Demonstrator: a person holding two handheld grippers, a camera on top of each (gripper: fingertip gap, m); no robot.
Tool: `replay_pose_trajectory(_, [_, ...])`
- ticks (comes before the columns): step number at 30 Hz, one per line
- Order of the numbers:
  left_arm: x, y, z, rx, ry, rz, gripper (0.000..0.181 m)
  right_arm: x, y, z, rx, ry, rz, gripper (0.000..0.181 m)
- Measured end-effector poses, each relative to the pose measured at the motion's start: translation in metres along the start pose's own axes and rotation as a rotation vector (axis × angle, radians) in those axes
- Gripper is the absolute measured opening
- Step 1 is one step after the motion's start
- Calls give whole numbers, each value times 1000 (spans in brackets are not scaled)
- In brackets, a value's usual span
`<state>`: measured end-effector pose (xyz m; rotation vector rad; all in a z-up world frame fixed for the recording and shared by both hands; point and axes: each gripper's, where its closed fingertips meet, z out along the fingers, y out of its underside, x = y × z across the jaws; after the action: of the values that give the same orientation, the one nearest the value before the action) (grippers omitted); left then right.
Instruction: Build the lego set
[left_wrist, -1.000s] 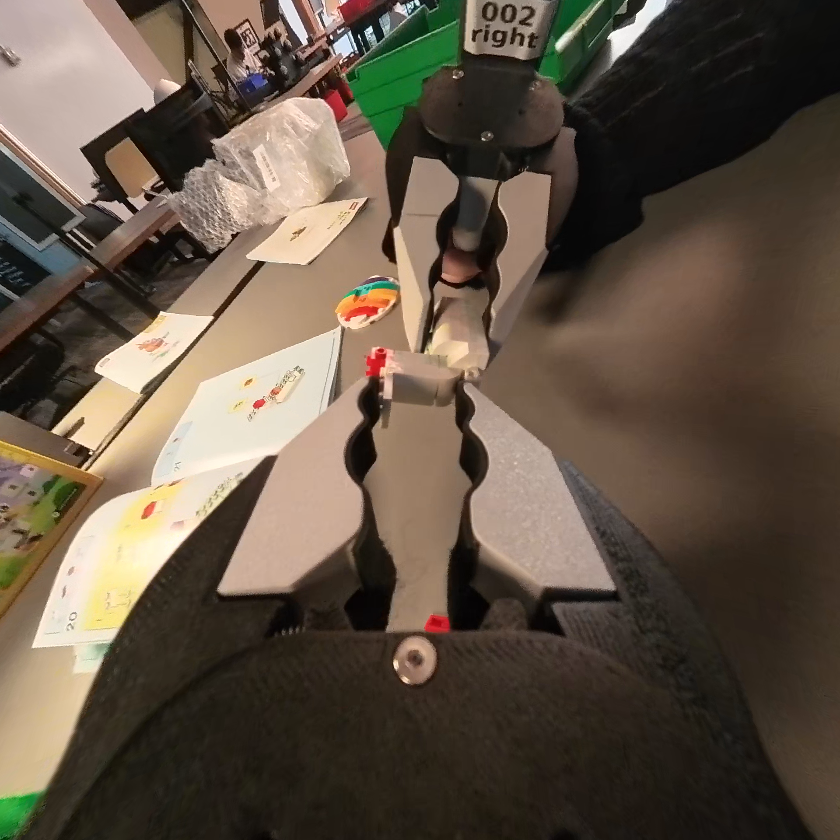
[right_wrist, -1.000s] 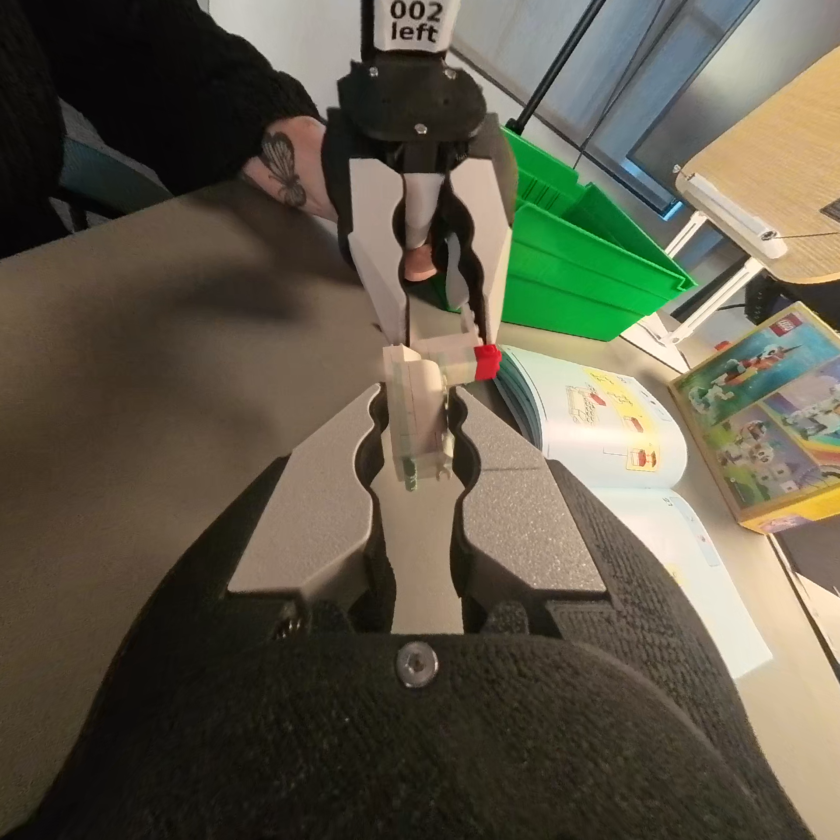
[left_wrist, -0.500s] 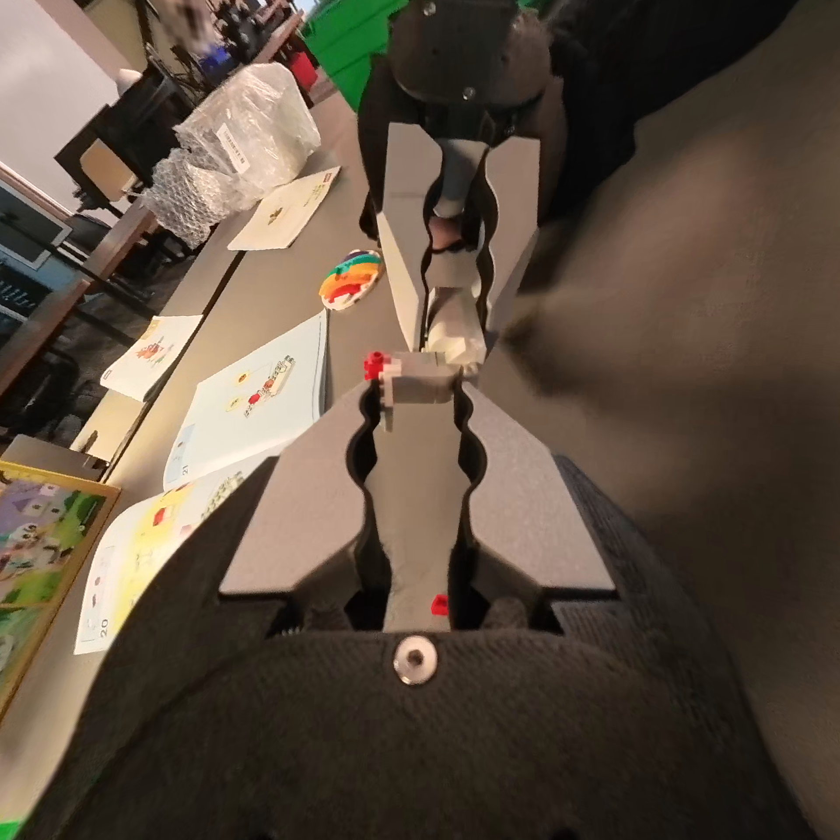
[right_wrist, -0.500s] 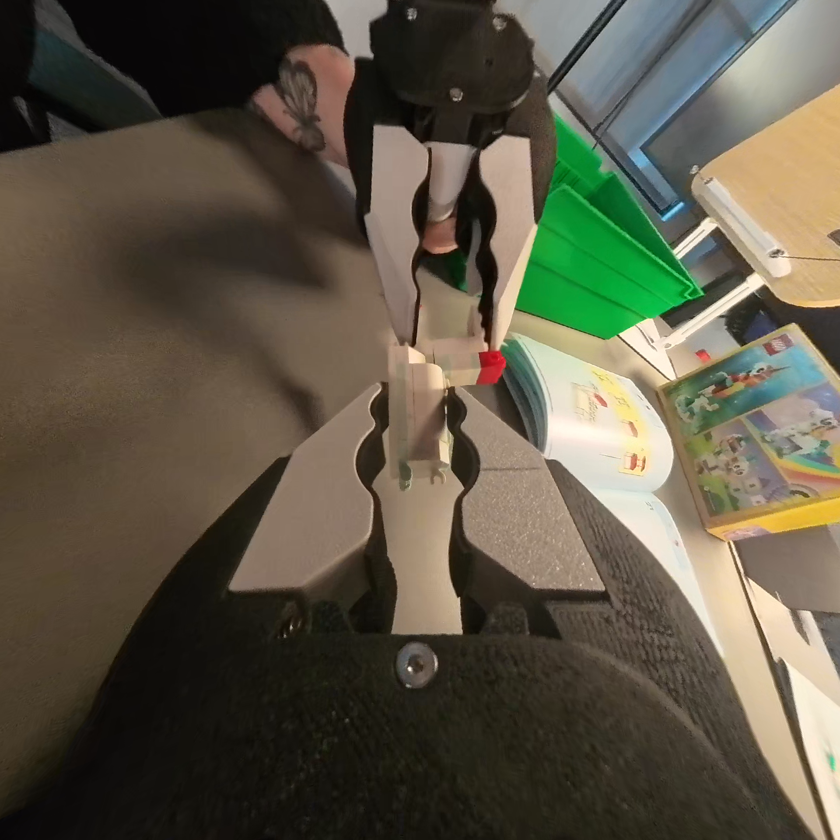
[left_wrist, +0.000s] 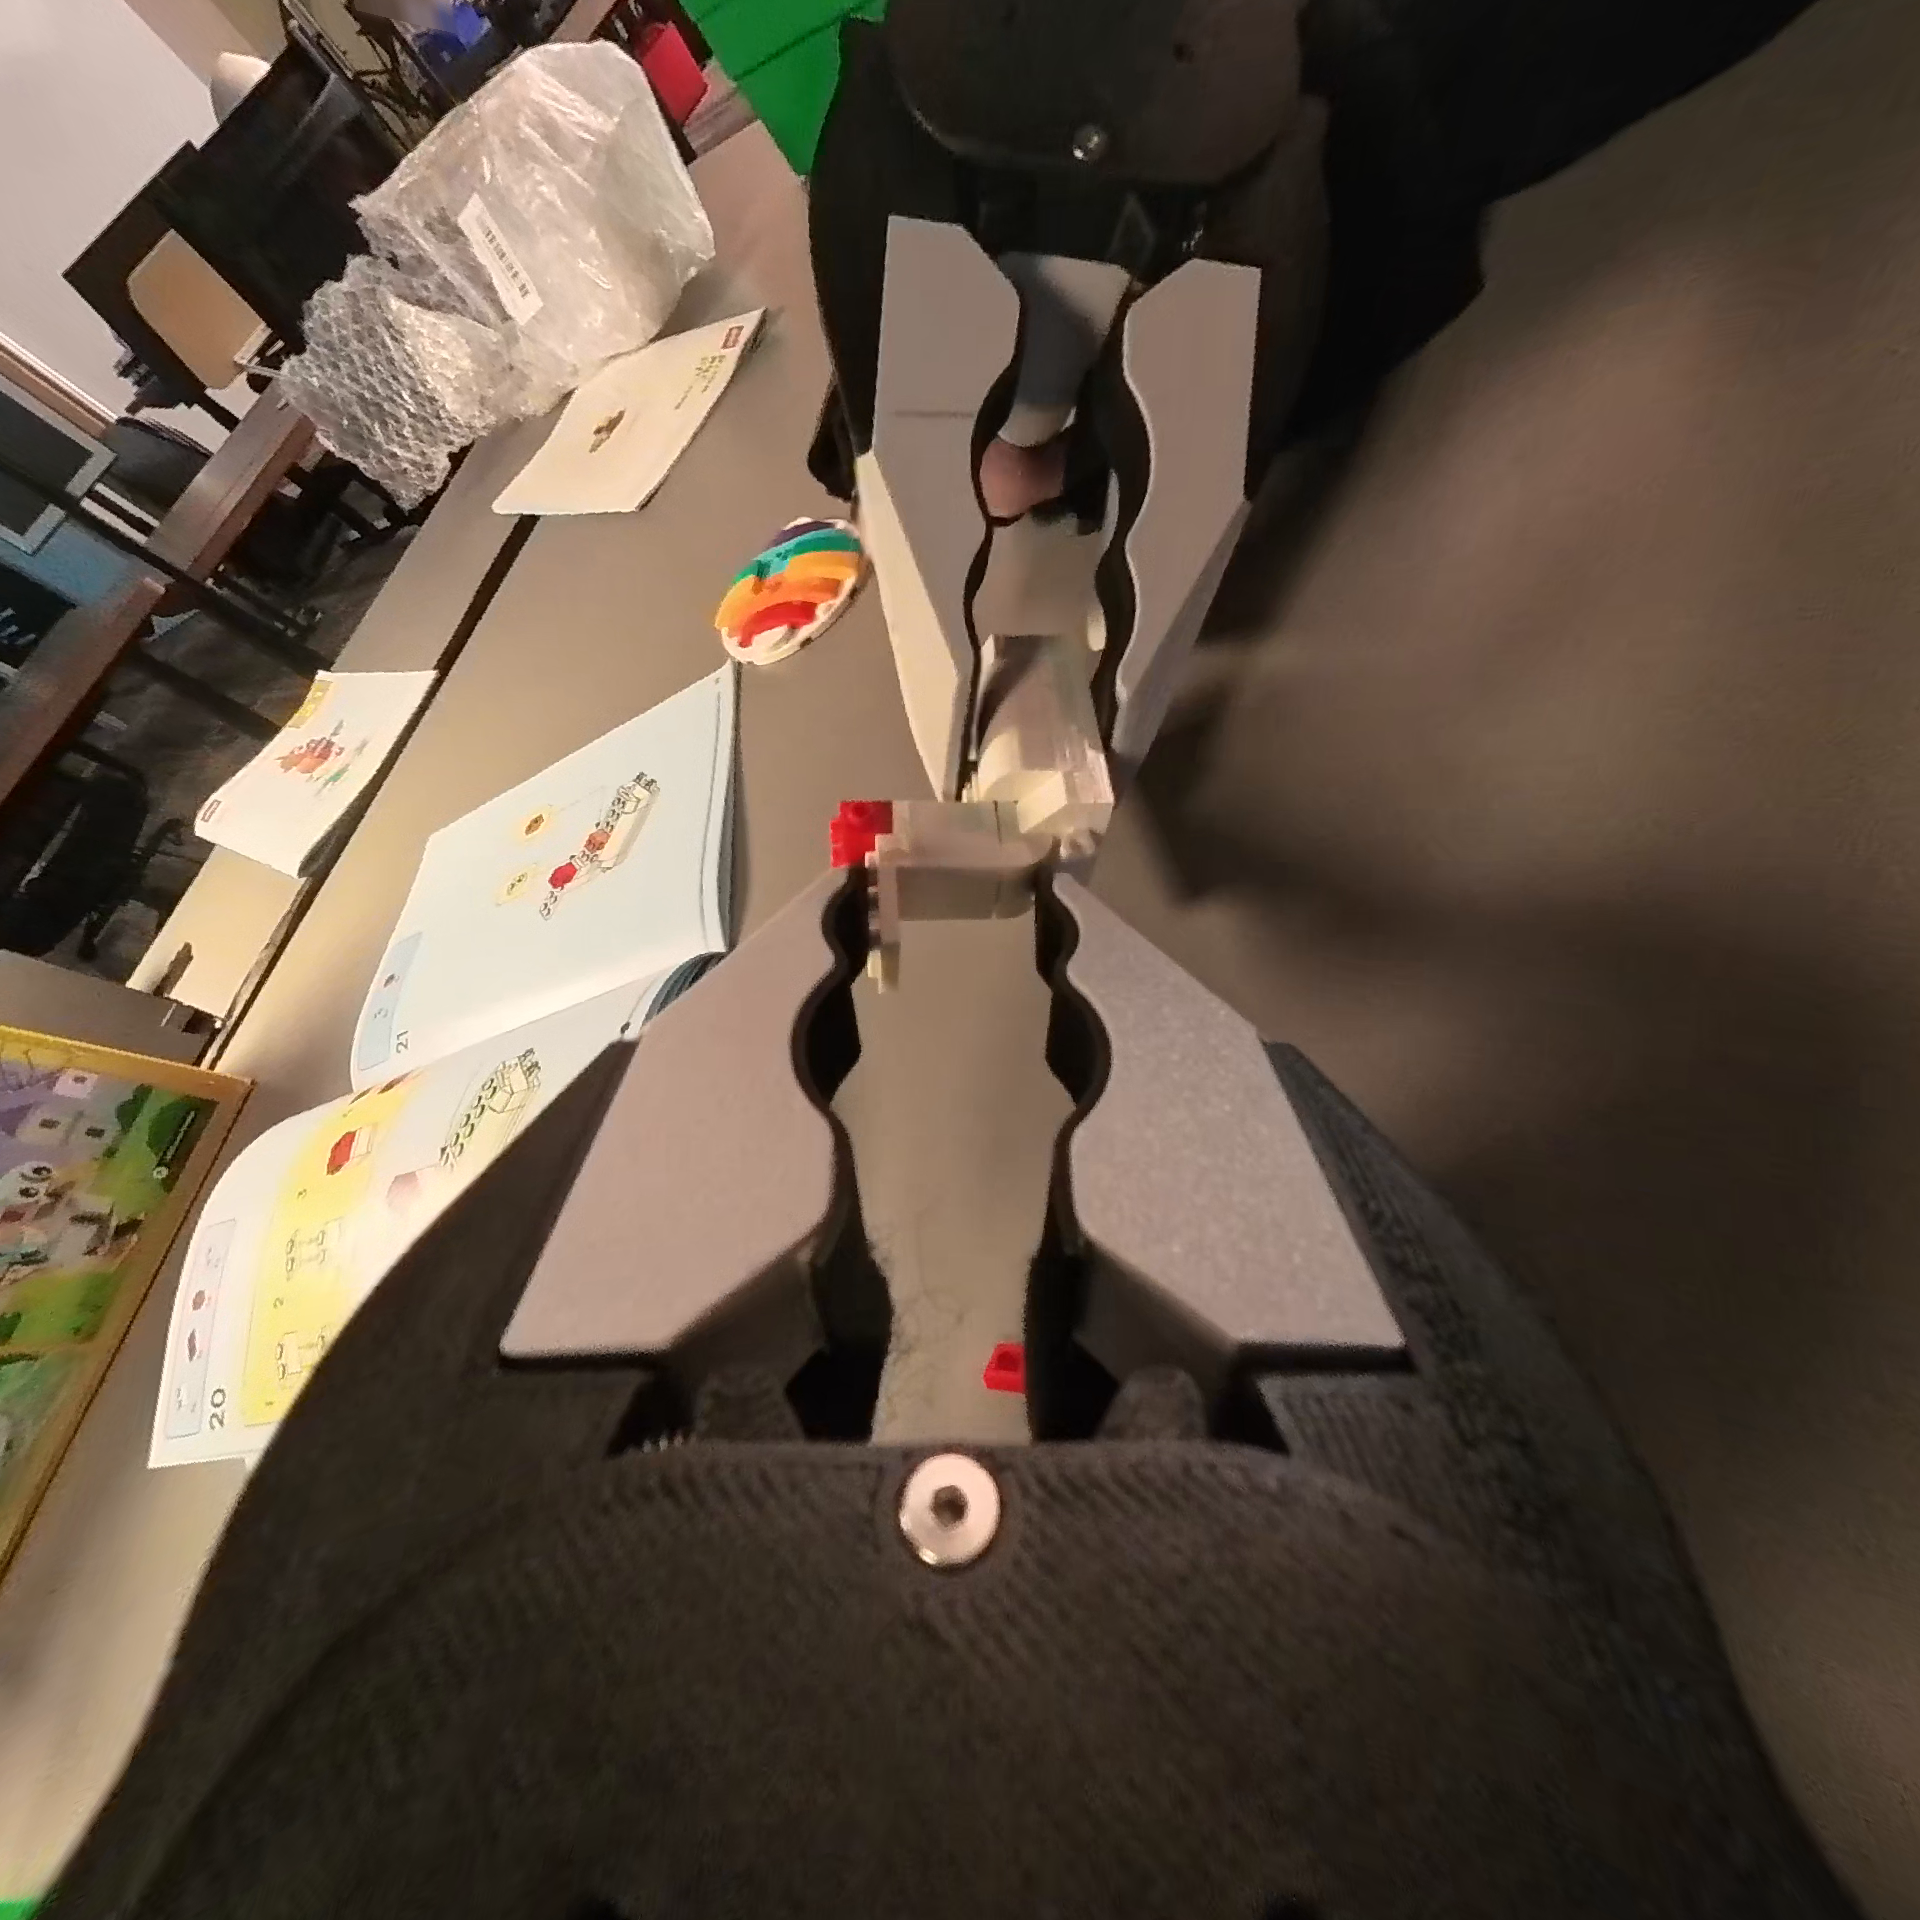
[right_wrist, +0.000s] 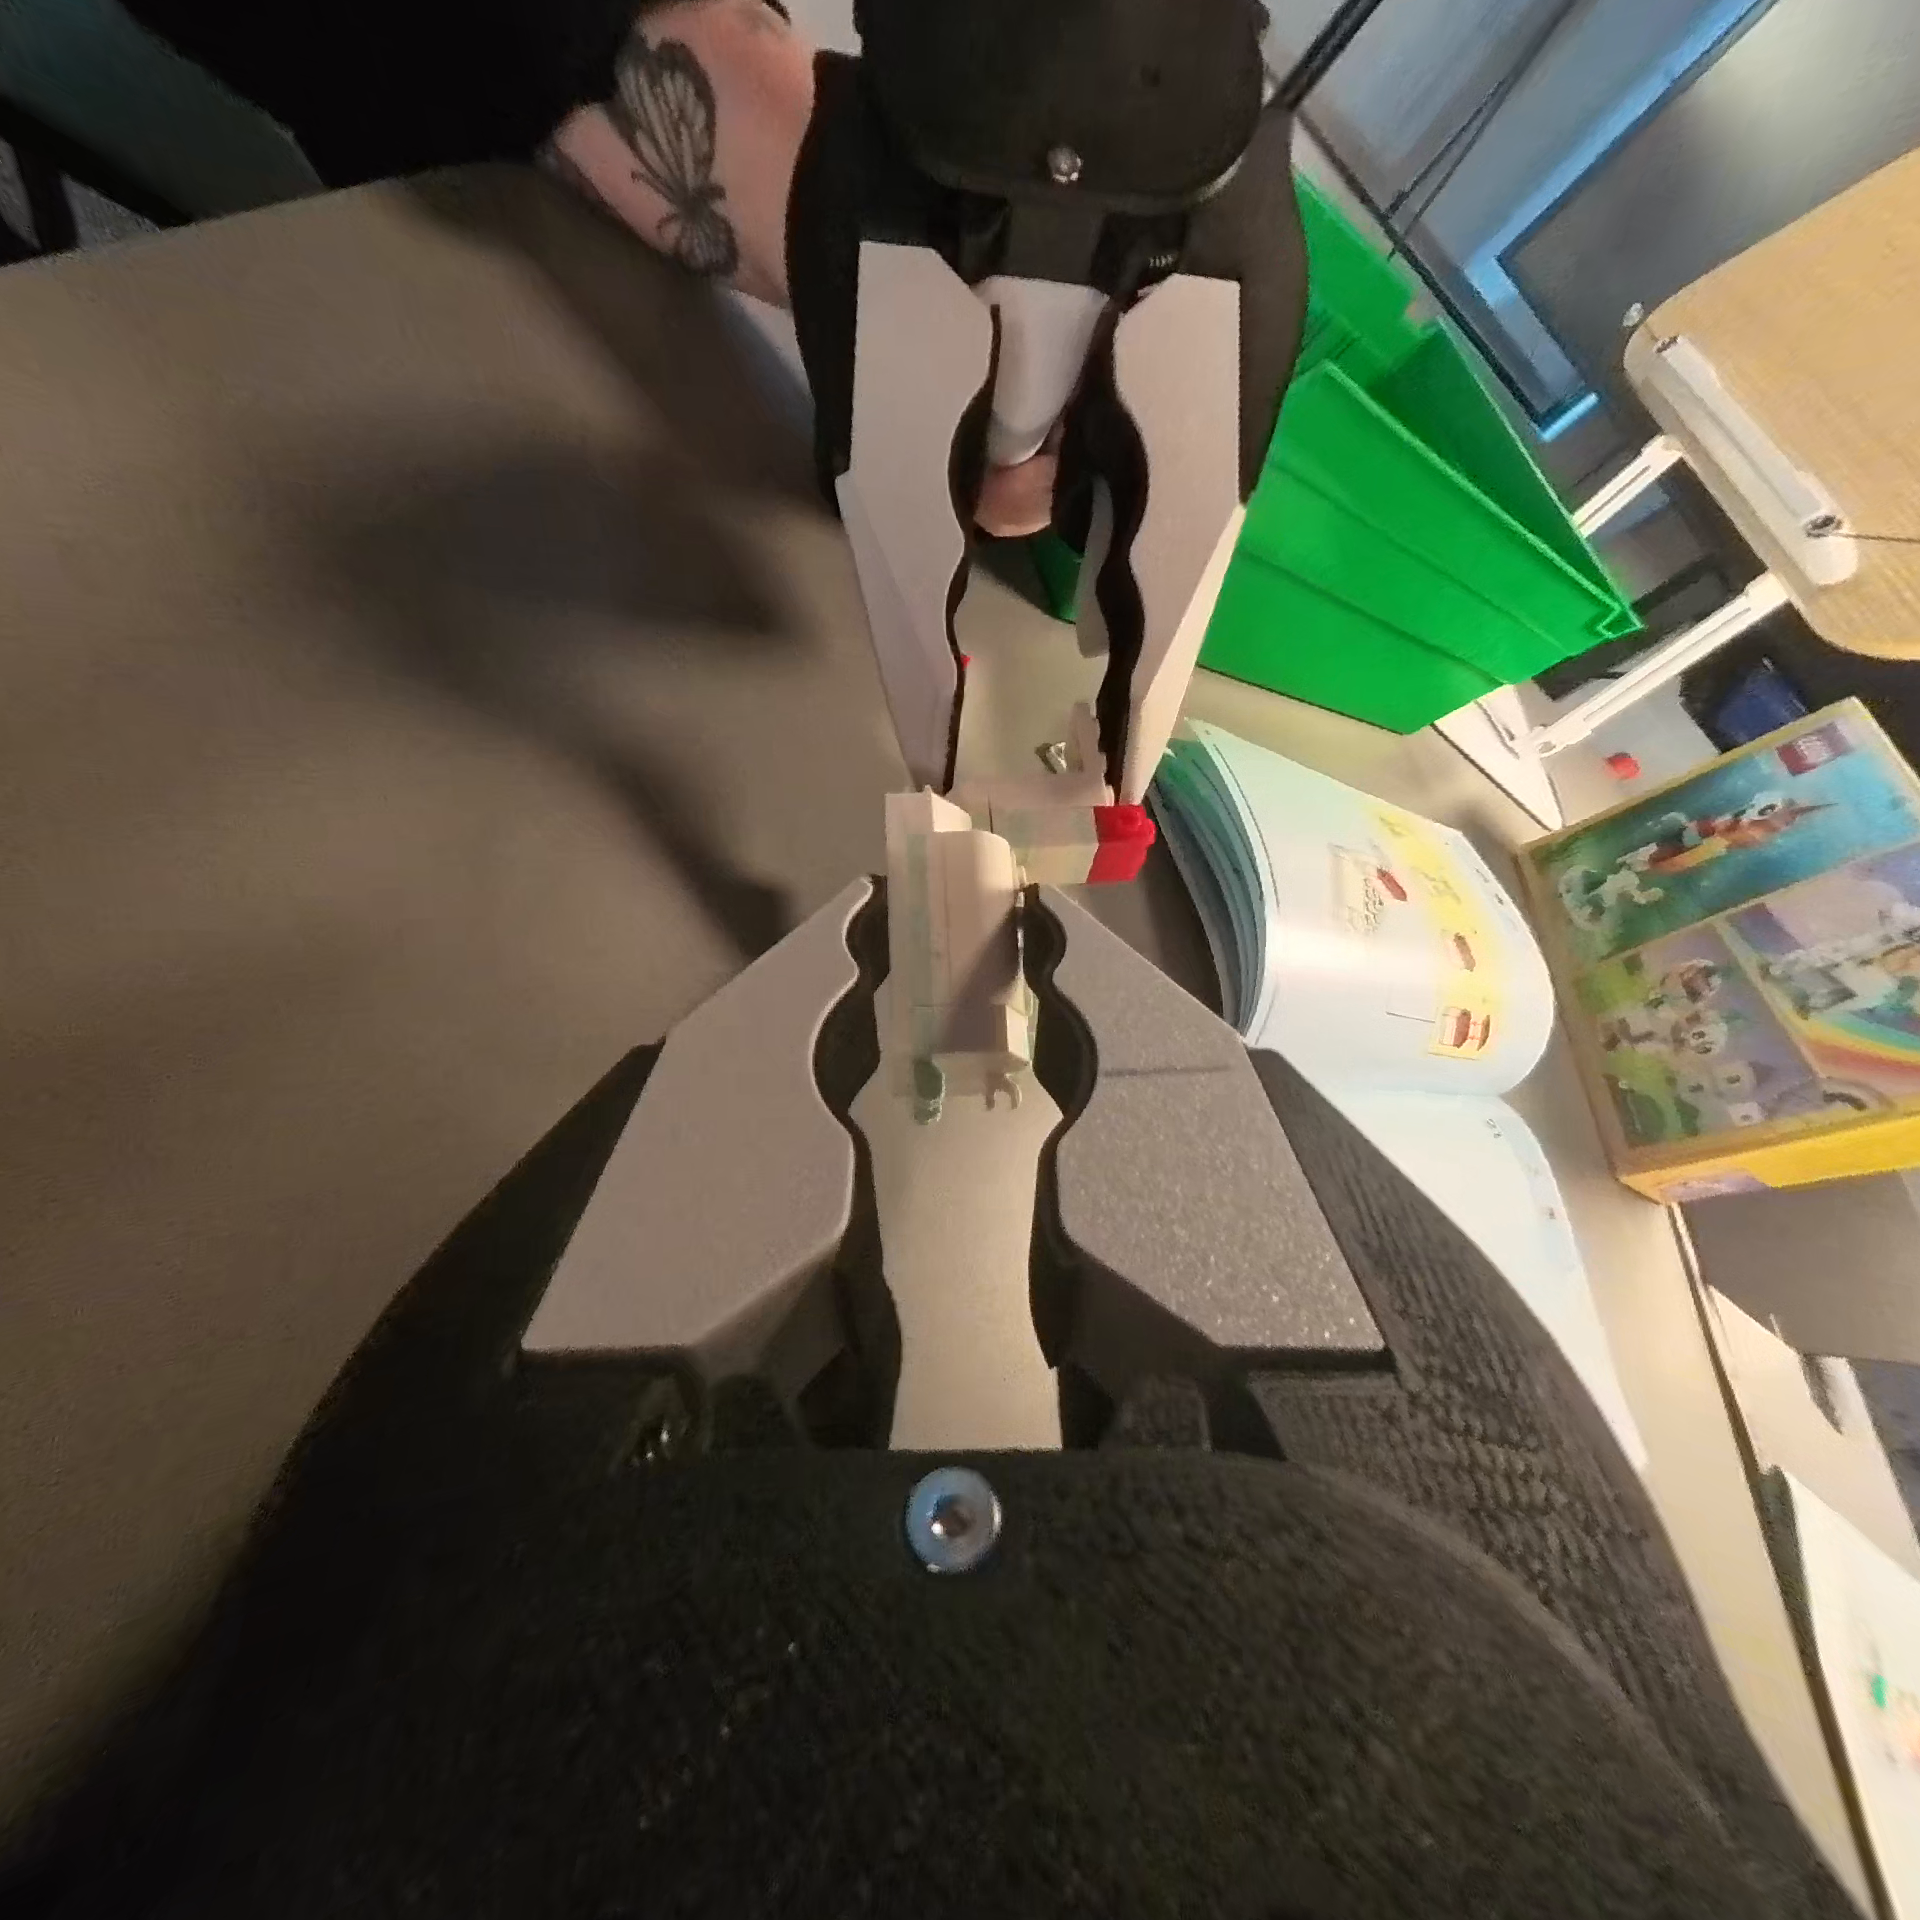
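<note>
Both grippers meet tip to tip above the grey table (left_wrist: 1507, 831). My left gripper (left_wrist: 940, 883) is shut on a small white Lego piece (left_wrist: 956, 878) with a red brick (left_wrist: 857, 831) at its left end. My right gripper (right_wrist: 951, 894) is shut on a longer white Lego assembly (right_wrist: 956, 966). The two builds touch at the fingertips. In the left wrist view the right gripper (left_wrist: 1039, 774) comes down from the top with its white assembly (left_wrist: 1039, 758). In the right wrist view the left gripper (right_wrist: 1034, 790) comes from the top with its white and red piece (right_wrist: 1049, 836).
An open instruction booklet (left_wrist: 582, 894) lies left of the grippers; it also shows in the right wrist view (right_wrist: 1382, 935). A rainbow Lego piece (left_wrist: 795, 603), a loose red brick (left_wrist: 1003, 1364), leaflets (left_wrist: 644, 426), a bubble-wrap bag (left_wrist: 520, 239), the Lego box (right_wrist: 1745, 956) and green bins (right_wrist: 1382, 540) surround them.
The two grippers have drawn a little closer and tilted. Both stay shut on their pieces, and the two builds stay in contact at the tips.
</note>
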<state>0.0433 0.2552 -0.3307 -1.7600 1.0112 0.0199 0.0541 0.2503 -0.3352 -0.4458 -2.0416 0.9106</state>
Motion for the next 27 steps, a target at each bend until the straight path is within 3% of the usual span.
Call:
replay_pose_trajectory(5, [2, 4, 3, -22, 12, -6, 31, -3, 3, 4, -39, 12, -57, 24])
replay_pose_trajectory(21, [6, -1, -1, 4, 73, -94, 31, -5, -4, 2, -38, -31, 3, 22])
replay_pose_trajectory(25, [-7, -11, -4, 100, 6, -170, 34, 9, -11, -2, 42, 72, -37, 22])
replay_pose_trajectory(27, [-17, -18, -8, 152, -43, -222, 50, 21, -17, -8, 87, 162, -58, 22])
